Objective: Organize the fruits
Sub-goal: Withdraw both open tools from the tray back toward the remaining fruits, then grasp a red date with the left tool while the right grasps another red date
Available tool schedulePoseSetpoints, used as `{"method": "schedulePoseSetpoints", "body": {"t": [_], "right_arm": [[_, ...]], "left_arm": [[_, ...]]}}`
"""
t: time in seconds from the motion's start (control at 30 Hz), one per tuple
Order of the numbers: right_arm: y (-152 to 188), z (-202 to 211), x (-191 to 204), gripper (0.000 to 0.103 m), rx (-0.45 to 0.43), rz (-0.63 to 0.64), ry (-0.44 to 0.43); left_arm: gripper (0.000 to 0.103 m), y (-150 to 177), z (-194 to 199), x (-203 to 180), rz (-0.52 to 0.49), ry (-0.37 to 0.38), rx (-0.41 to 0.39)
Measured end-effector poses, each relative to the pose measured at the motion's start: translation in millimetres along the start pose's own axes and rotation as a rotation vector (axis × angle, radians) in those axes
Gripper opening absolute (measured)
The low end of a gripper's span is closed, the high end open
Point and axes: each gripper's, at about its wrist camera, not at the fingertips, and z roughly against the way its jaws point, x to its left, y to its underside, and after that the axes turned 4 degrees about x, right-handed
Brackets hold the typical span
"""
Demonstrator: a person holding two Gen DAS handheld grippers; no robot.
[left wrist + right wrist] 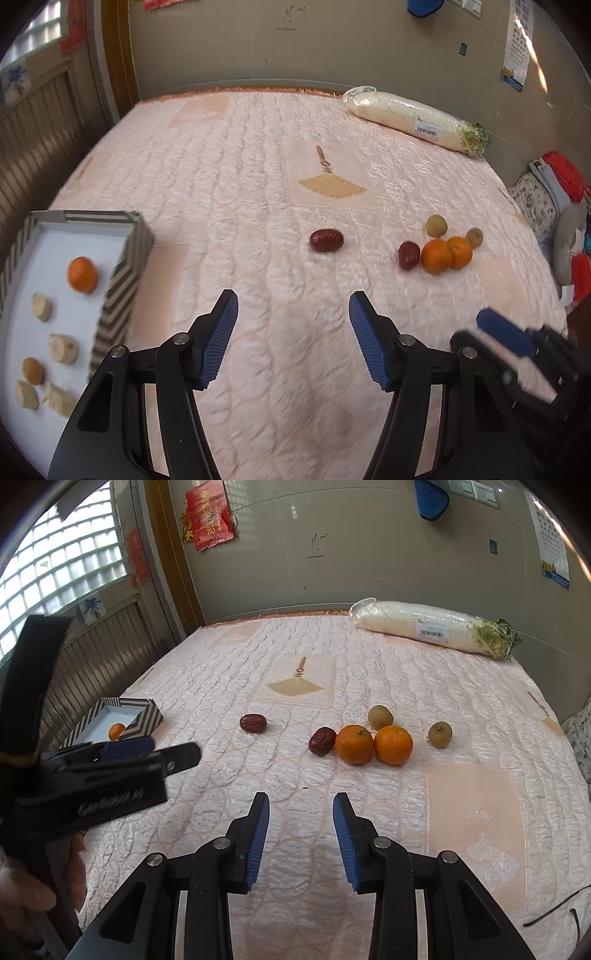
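Fruits lie scattered on a pale pink quilted bedcover (258, 166). From the left wrist camera, a lone red date (326, 240) sits out in the middle, apart from the rest. To its right is a cluster: a second red date (408, 255) just beside two oranges (446, 254) that touch each other, with two small yellow-brown round fruits (437, 225) close behind them. At the left edge stands a striped box (127, 269) with a white floor; inside it are one orange (82, 274), a small brown fruit (32, 370) and several pale chunks (63, 348). The left gripper (293, 314) hangs over bare cover with its blue pads well apart and nothing between them. The right gripper (506, 336) shows blurred at the lower right. A wrapped white radish (413, 116) lies at the far edge by the wall.

From the right wrist camera, the right gripper (301, 812) stands partly open over bare cover, holding nothing. Ahead of it sits the cluster of two oranges (373, 744), with a date (322, 741) touching the left one, one round fruit (379, 717) behind and another (440, 734) off to the right. The lone date (253, 723) lies further left. The left gripper (127, 747) crosses the left side, held by a hand (22, 882), with the striped box (146, 720) behind it.
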Motion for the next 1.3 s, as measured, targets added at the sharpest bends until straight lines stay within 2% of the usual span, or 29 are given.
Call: {"method": "schedulePoseSetpoints", "body": {"t": [0.4,0.63,0.7,0.73,0.83,0.93,1.3], "right_arm": [[-3,-13,-22,0.035,0.02,-0.011,-0.012],[-7,-20,-26,0.036,0.024,-0.014,-0.018],[-9,-22,-25,0.036,0.027,-0.009,-0.021],[-9,-23,-24,0.036,0.029,-0.006,-0.021],[-11,-26,-22,0.036,0.035,0.001,-0.033],[-15,-31,-19,0.036,0.045,0.005,-0.04],[-37,-73,-7,0.036,0.122,0.09,-0.032]], "left_arm": [[0.063,-46,-50,-9,0.071,-0.009,0.077],[0.063,-58,-68,-16,0.061,-0.023,0.097],[0.063,-57,-69,-16,0.067,0.007,0.084],[0.06,-56,-70,-15,0.073,0.021,0.084],[0.036,-56,-71,-12,0.067,0.023,0.085],[0.028,-55,-69,-11,0.062,0.037,0.09],[0.028,-33,-36,3,0.069,0.047,0.046]]}}
